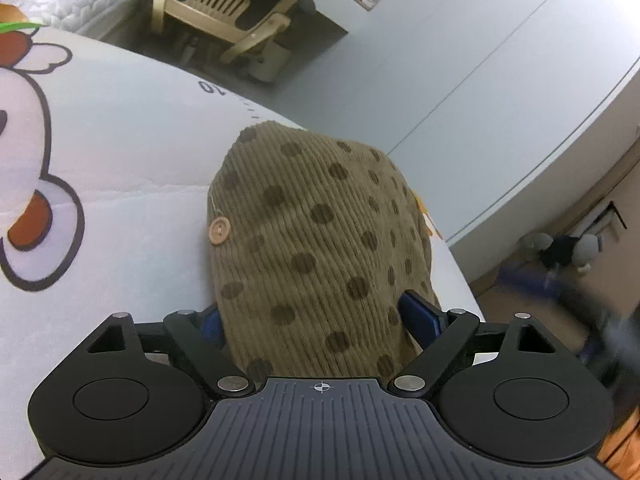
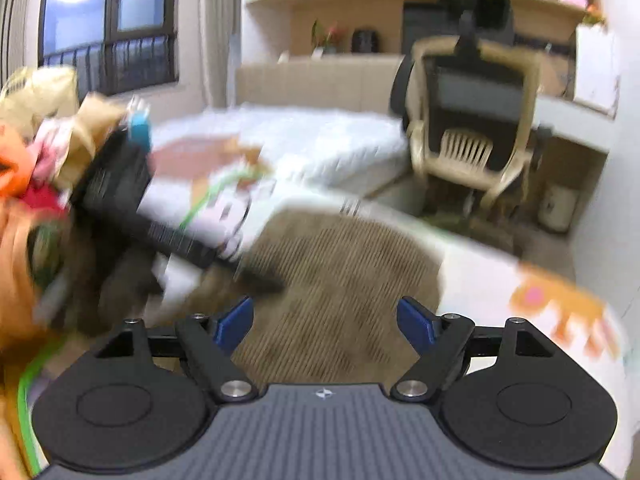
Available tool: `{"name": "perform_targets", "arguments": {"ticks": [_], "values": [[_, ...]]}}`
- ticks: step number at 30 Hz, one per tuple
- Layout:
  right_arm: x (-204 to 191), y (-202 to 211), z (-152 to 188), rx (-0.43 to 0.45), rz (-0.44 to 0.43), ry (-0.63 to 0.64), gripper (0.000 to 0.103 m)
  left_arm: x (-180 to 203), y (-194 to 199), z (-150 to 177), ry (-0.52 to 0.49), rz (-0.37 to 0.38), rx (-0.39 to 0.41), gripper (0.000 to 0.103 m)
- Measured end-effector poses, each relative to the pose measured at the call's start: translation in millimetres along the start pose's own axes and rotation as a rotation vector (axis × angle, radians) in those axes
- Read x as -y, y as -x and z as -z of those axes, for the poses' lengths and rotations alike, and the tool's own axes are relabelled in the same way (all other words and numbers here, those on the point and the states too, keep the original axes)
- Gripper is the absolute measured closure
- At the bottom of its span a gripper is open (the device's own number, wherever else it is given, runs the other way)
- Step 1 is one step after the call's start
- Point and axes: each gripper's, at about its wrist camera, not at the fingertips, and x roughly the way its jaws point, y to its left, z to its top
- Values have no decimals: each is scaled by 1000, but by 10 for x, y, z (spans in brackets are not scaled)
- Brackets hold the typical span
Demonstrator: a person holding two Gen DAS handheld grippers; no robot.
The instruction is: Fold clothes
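An olive corduroy garment (image 1: 312, 240) with dark dots and a wooden button (image 1: 220, 231) lies on the white cartoon-print mat (image 1: 120, 152). Its near edge covers the gap between the blue pads (image 1: 420, 314) of my left gripper (image 1: 316, 316), whose jaws stand wide apart. In the blurred right wrist view the same garment (image 2: 340, 272) lies just ahead of my right gripper (image 2: 324, 320), which is open with nothing gripped. There my left gripper (image 2: 120, 184) shows as a dark body at the upper left, above the mat (image 2: 472, 276).
A beige chair (image 2: 472, 136) stands beyond the mat's far edge, beside a white mattress (image 2: 312, 140). A heap of orange and tan clothes (image 2: 36, 152) sits at the left. To the right the mat drops off to the floor (image 1: 516, 296).
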Motion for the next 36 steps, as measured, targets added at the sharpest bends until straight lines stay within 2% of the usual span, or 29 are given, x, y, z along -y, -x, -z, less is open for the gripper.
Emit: {"name": "perform_targets", "arguments": {"ticks": [3, 7, 10, 11, 13, 16, 20, 21, 25, 27, 34, 36], "values": [[119, -378, -374, -8, 24, 27, 23, 45, -15, 21, -32, -28, 1, 12], [80, -1020, -705, -64, 5, 43, 23, 91, -27, 62, -74, -54, 5, 10], [-34, -1495, -521, -187, 107, 110, 20, 99, 6, 66, -83, -65, -1, 10], [-12, -1543, -457, -191, 115, 104, 17, 92, 25, 65, -83, -67, -3, 10], [68, -1400, -443, -167, 119, 61, 18, 81, 57, 79, -98, -61, -13, 8], [210, -969, -337, -117, 99, -9, 18, 81, 76, 111, -130, -59, -12, 7], [296, -707, 67, -159, 138, -1, 15, 79, 48, 113, -138, -51, 4, 4], [310, -674, 165, -159, 144, -15, 14, 83, 37, 122, -148, -49, 11, 4], [410, -617, 432, -111, 126, -203, 10, 122, 39, 243, -248, -61, 58, 3], [465, -633, 501, -104, 116, -284, 7, 116, 35, 263, -248, -56, 70, 2], [382, -622, 525, -108, 141, -291, 5, 206, 133, 467, -307, -68, 73, 2], [325, -655, 505, -108, 149, -289, 5, 179, 156, 473, -292, -52, 70, 2]]}}
